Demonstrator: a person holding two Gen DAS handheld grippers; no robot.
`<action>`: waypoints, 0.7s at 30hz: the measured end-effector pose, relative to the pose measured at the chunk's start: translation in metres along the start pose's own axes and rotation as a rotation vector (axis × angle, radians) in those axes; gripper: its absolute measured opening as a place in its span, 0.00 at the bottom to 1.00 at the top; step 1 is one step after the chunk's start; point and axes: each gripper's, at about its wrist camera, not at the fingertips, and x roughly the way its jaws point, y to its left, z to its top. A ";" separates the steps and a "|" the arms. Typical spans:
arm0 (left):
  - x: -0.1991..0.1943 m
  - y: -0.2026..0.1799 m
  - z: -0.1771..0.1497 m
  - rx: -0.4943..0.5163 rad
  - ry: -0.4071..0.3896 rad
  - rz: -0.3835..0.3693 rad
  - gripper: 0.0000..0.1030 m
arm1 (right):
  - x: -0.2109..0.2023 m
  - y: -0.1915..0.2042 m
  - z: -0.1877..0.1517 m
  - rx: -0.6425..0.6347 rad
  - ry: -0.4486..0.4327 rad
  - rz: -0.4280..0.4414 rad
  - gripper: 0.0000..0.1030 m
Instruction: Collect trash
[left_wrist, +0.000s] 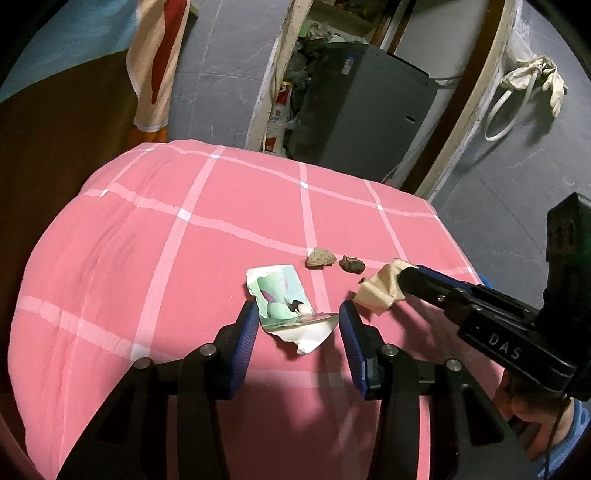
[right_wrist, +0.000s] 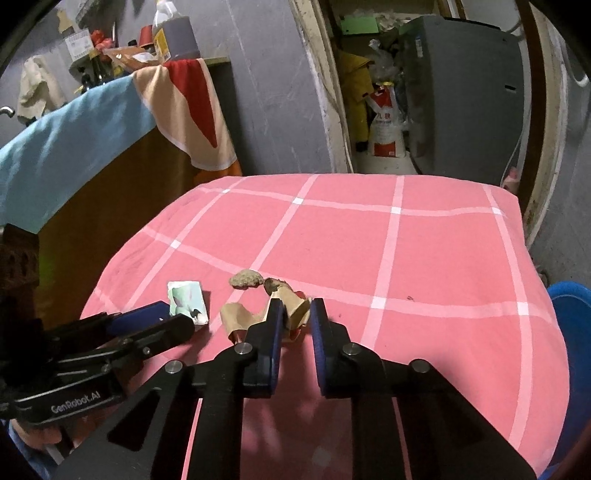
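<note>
My right gripper (left_wrist: 400, 278) jaws pinch crumpled tan paper (left_wrist: 380, 291). Left gripper (left_wrist: 298, 325) jaws part-open, straddling torn printed card (left_wrist: 282, 295); two stones at 12 o'clock.

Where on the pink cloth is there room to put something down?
The far half of the pink checked cloth, beyond the two stones, is bare, and so is its right side. It is crowded near the front, around the torn picture card and the brown paper.

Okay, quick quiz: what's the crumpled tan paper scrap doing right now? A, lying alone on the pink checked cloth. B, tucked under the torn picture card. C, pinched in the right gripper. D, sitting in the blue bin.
C: the right gripper is closed on one end of the crumpled tan paper scrap.
</note>
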 end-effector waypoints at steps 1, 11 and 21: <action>-0.001 0.000 -0.001 -0.004 -0.001 0.000 0.38 | -0.002 -0.001 -0.001 0.003 -0.003 0.000 0.13; -0.014 -0.007 -0.012 -0.020 0.001 -0.016 0.33 | -0.032 -0.008 -0.014 0.023 -0.050 -0.007 0.12; -0.016 -0.009 -0.016 -0.030 0.012 -0.008 0.33 | -0.032 -0.008 -0.017 0.030 -0.030 -0.017 0.22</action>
